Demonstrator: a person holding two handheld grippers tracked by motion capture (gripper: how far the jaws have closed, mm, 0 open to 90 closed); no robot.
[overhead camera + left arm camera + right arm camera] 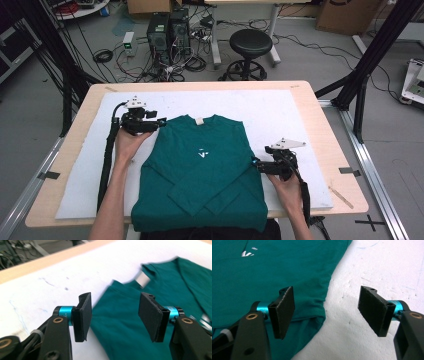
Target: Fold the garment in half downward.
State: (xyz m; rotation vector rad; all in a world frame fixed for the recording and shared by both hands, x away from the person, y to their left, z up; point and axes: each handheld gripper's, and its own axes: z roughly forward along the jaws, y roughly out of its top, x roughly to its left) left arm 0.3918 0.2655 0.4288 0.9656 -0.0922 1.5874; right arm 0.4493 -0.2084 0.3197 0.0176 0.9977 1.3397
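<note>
Outstretched, both grippers' jaws spread: left gripper apparently over sweater shoulder, right gripper beside its edge.

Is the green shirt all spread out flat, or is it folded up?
Partly folded. The green shirt lies flat on the white mat, but both sleeves are folded in across its front.
</note>
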